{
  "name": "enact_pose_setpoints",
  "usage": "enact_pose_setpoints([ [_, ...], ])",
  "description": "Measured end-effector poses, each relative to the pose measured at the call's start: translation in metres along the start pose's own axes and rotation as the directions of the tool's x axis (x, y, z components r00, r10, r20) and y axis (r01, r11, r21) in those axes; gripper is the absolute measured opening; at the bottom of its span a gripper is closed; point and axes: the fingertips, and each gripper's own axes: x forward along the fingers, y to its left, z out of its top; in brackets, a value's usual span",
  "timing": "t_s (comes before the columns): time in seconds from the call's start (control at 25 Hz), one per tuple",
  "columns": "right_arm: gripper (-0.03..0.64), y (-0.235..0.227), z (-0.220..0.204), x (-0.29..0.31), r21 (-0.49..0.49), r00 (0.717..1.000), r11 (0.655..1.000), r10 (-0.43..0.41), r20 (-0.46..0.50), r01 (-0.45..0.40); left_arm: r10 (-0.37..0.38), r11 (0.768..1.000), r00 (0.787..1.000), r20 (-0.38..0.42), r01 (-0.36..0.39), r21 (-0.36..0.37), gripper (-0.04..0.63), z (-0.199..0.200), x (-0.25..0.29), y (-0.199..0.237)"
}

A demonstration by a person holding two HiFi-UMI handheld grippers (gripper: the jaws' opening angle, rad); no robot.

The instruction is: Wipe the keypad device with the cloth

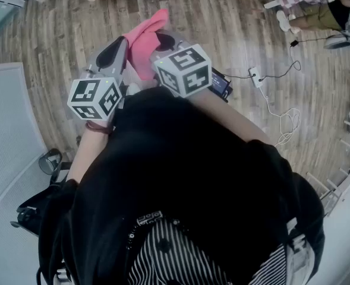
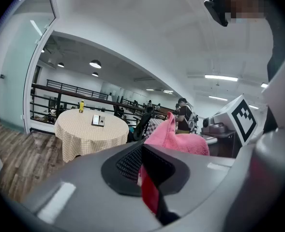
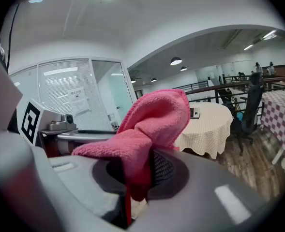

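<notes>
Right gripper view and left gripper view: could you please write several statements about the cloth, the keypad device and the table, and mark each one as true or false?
1. The right gripper holds the pink cloth between its jaws. True.
2. The keypad device lies on the wooden floor. False: it lies on the round table, which has a checked tablecloth.
3. The cloth is pressed on the keypad device. False: the cloth is held up in the air, well away from the table.
4. A yellow bottle stands on the same table as the keypad device. True.
</notes>
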Motion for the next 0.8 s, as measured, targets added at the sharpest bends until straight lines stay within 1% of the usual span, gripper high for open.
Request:
enact_pose_setpoints([
  [0.24, 0.063, -0.009, -0.007, -0.001, -0.013, 1.000, 1.000, 0.021, -0.004, -0.021, 0.001, 1.000, 1.000, 0.023, -0.001, -0.002, 0.000, -0.007, 0.011, -0.009],
  [0.44, 0.063, -0.017, -0.015, -0.013, -0.001, 1.000, 1.000, 0.023, -0.005, -0.023, -0.003, 1.000, 1.000, 0.017, 0.003, -0.005, 0.000, -0.014, 0.015, -0.024],
  [0.64, 0.063, -0.020, -0.018, -0.021, 0.019, 0.998, 0.998, 0.061, -0.003, -0.061, -0.003, 1.000, 1.000, 0.025, 0.003, -0.007, 0.000, -0.016, 0.019, -0.035],
  [0.8, 0.064, -0.021, -0.018, -0.026, 0.036, 0.997, 0.997, 0.071, 0.011, -0.071, 0.000, 1.000, 1.000, 0.023, 0.000, 0.001, 0.000, -0.016, 0.021, -0.042],
])
